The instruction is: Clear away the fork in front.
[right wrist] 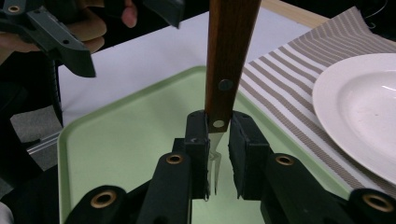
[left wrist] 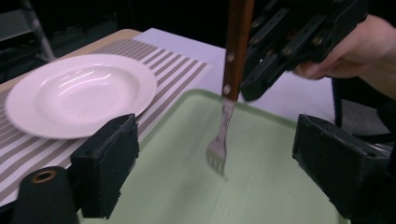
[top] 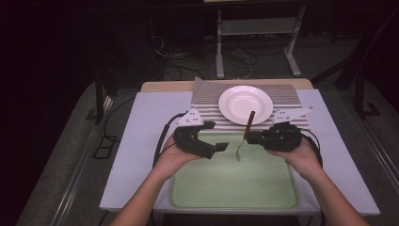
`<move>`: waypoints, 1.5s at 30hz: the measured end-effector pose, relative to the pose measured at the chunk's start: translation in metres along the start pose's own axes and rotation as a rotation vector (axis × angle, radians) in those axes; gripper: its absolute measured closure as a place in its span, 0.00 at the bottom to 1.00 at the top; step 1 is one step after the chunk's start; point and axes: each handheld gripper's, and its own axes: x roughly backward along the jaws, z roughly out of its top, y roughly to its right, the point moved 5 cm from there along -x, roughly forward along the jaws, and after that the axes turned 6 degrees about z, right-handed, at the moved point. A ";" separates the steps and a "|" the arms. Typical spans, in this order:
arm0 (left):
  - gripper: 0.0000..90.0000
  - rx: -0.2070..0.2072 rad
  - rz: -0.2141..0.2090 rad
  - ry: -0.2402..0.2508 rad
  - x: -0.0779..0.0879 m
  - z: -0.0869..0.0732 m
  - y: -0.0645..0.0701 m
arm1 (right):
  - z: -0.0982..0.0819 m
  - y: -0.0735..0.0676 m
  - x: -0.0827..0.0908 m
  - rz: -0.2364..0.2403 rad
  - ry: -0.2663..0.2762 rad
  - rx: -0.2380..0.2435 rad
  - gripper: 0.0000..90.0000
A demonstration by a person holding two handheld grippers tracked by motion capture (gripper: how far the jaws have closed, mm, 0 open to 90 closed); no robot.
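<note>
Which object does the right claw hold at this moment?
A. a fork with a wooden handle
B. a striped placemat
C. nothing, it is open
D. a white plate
A: in the right gripper view, the right claw is closed on the low end of the wooden handle of the fork, tines pointing down over the green tray.

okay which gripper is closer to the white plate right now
Right, though narrowly. The right gripper, shut on the fork, sits just below the plate's near rim. The left gripper, open, is lower-left over the tray.
</note>
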 end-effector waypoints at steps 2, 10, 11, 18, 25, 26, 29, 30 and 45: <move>0.18 -0.009 -0.010 0.005 -0.006 0.005 0.003 | 0.000 -0.002 -0.003 0.008 -0.005 0.001 0.86; 0.31 -0.003 -0.027 0.042 -0.017 0.022 0.008 | 0.000 -0.006 -0.009 0.019 -0.010 0.011 0.86; 0.31 -0.003 -0.028 0.044 -0.018 0.023 0.008 | 0.000 -0.006 -0.009 0.019 -0.010 0.011 0.86; 0.48 -0.008 -0.027 0.049 -0.029 0.026 0.009 | 0.002 -0.010 -0.013 0.026 -0.013 0.015 0.86; 0.66 -0.003 0.003 0.067 -0.032 0.031 0.011 | 0.005 -0.013 -0.018 0.031 -0.012 0.020 0.86; 0.69 -0.003 0.003 0.067 -0.032 0.031 0.011 | 0.005 -0.013 -0.018 0.031 -0.012 0.020 0.86; 0.73 -0.005 0.008 0.081 -0.031 0.031 0.012 | 0.005 -0.013 -0.020 0.027 -0.011 0.020 0.86; 0.79 -0.005 0.006 0.086 -0.031 0.031 0.013 | 0.005 -0.014 -0.021 0.025 -0.010 0.019 0.86; 0.85 0.029 -0.048 0.086 -0.016 0.028 0.000 | -0.002 -0.008 -0.014 0.011 0.019 0.020 0.38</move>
